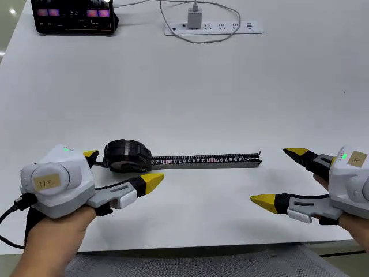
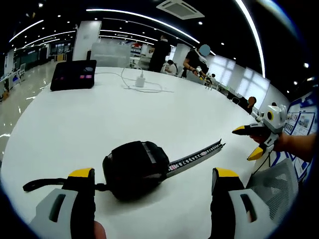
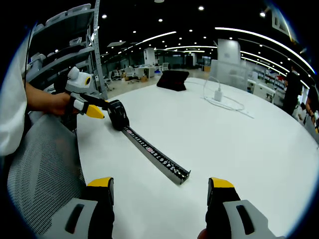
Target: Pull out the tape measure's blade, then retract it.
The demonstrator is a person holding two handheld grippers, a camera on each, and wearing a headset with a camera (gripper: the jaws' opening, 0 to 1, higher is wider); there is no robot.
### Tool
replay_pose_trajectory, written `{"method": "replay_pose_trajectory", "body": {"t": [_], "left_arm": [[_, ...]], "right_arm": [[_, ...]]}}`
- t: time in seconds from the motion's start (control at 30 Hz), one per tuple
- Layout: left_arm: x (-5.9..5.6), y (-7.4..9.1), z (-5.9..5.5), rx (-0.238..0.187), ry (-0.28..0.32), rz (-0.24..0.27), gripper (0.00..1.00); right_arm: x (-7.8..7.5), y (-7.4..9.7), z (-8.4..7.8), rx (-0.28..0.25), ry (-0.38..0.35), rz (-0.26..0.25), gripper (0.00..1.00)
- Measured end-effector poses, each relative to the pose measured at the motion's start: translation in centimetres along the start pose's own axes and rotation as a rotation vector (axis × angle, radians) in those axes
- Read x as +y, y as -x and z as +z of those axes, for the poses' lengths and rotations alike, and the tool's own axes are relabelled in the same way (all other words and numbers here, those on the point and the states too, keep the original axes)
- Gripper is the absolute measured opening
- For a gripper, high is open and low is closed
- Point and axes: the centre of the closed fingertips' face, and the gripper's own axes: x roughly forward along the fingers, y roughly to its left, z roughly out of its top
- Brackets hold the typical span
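Tape measure sits lower left of centre in head view, black case resting on white table. Blade is out, lying flat and running right from the case. Left gripper: jaws spread, one on each side of the case; left gripper view shows gaps, no grip. Right gripper, lower right: jaws wide apart, holding nothing, near the blade's end but clear of it.
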Motion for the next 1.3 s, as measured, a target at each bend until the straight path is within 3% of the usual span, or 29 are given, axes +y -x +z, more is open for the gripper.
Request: {"method": "replay_pose_trajectory", "body": {"t": [0.47,0.77,0.87,1.13,1.3], "left_arm": [[-0.7,-0.4,-0.3,0.003,0.001,-0.014,0.90],[-0.6,-0.6,-0.1,-0.011,0.013,0.010,0.90],[-0.6,-0.6,0.1,-0.028,0.047,0.027,0.89],[-0.1,-1.0,0.2,-0.043,0.065,0.098,0.87],[0.5,-1.2,0.1,-0.031,0.059,0.149,0.81]], "right_arm": [[-0.2,0.0,0.1,-0.007,-0.004,0.004,0.74],[-0.2,-0.1,0.3,-0.013,0.005,0.011,0.72],[-0.2,-0.1,0.3,-0.013,0.006,0.011,0.71],[0.1,-0.1,0.2,-0.016,0.003,0.021,0.67],[-0.1,-0.2,0.3,-0.012,0.009,0.023,0.65]]}}
